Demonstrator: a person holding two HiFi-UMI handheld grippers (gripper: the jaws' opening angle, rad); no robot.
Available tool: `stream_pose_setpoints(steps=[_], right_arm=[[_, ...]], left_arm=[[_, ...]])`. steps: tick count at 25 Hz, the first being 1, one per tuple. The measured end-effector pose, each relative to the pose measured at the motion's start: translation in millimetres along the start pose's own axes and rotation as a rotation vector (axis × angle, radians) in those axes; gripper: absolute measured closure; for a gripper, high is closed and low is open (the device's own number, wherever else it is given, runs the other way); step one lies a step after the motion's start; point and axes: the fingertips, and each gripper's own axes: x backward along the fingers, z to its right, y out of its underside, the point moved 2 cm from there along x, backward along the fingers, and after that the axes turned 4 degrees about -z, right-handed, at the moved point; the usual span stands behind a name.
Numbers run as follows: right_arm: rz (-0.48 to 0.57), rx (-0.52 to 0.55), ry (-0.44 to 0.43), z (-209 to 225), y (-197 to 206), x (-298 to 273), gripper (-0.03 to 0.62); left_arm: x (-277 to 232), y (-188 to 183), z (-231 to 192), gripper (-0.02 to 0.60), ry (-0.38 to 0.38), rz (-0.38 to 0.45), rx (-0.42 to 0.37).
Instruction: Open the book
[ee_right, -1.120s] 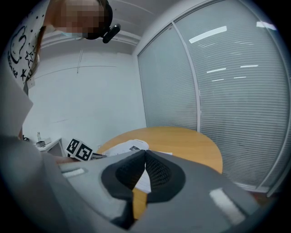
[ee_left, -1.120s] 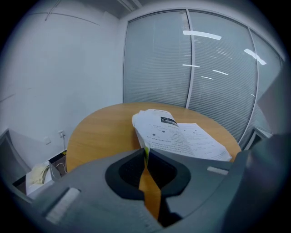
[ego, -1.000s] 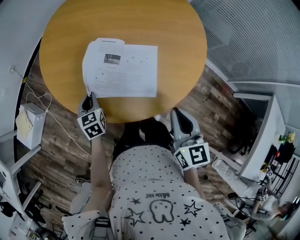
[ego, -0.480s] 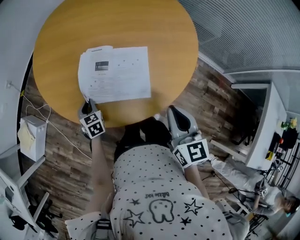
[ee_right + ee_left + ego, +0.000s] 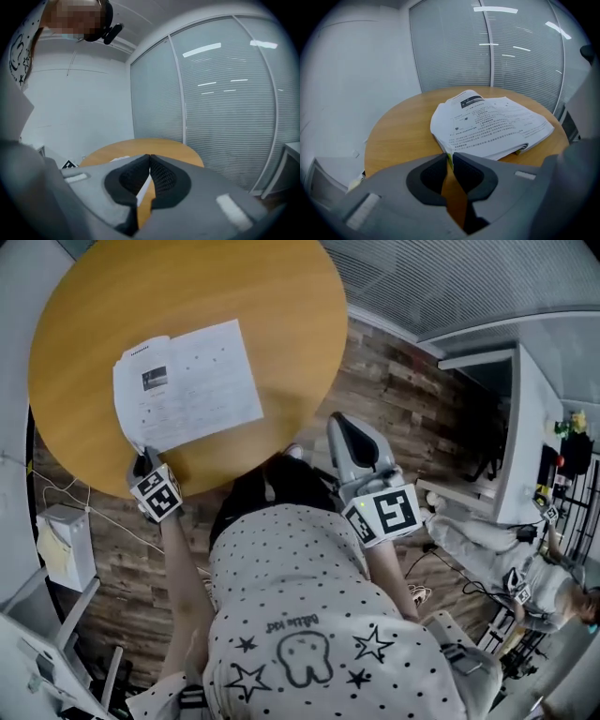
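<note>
Corner of book (image 5: 192,381) between opening jaws of left hand-held gripper (image 5: 449,156); right hand-held gripper (image 5: 149,158) closed, off table (image 5: 234,287).

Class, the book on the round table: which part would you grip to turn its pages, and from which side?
Grip the corner of the book nearest the person, coming from that table edge: the pages bow up there, leaving a gap. The left gripper is there, fingers opening, a thin green edge between them.
</note>
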Motion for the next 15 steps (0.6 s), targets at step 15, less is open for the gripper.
stream_pose_setpoints(steps=[15], right_arm=[[0.034,-0.025,0.175,58.9,-9.0,39.4,0.589]], left_arm=[[2.6,-0.2,0.2,0.529,0.008,-0.016,0.006]])
